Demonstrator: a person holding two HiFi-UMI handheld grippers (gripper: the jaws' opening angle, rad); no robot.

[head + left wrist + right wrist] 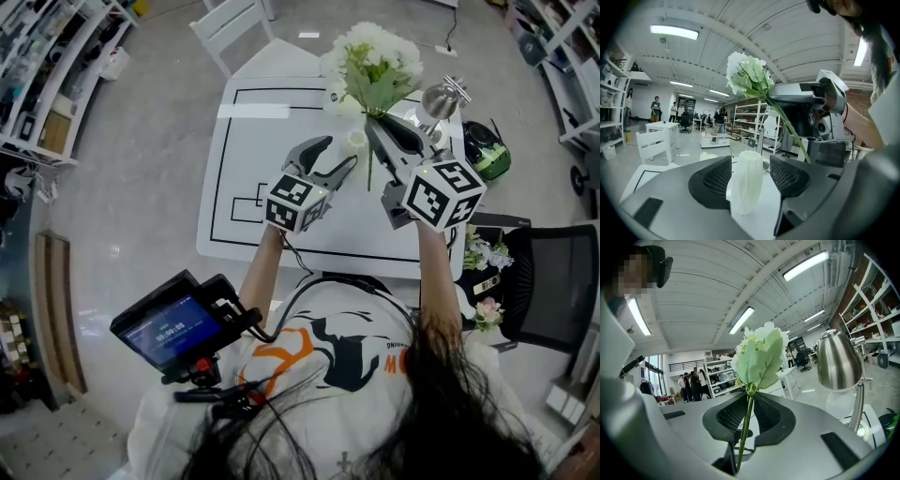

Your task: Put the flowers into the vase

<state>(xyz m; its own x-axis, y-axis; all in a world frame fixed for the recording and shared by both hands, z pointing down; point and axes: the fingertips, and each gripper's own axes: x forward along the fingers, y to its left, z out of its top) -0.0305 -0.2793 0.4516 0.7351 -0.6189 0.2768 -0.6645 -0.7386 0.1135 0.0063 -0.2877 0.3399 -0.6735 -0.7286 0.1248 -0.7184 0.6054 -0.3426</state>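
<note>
**Stage of the task: flowers gripped, not yet in the vase.** The right gripper (375, 124) has its jaws pressed together on the green stem of the flowers (373, 58). It holds them upright above the far part of the white counter (244, 187), with the white blooms above the jaws and the lower stem hanging free beneath them. The left gripper (339, 155) has its jaws spread. The small white vase (746, 180) stands on the counter between them, unclamped, with a clear gap at the right pad. The vase is just beside the held stem, which has not entered it. By this reading the pick-up is done. Left to do are lining the stem end up over the mouth, lowering it in and letting go. More flowers (486, 253) lie off the counter at the right, so further stems may follow.

**Limits of view.**
- The vase is very small in the head view.
- The left gripper view shows the vase from the side, so its mouth and contents are not visible.
- Whether the left pad brushes the vase cannot be told.
- Whether the stem end hangs over the mouth or beside it cannot be told either.
- The right forearm cuts off part of the spare flowers.
- A metal lamp (839, 362) stands near the right gripper.
</note>
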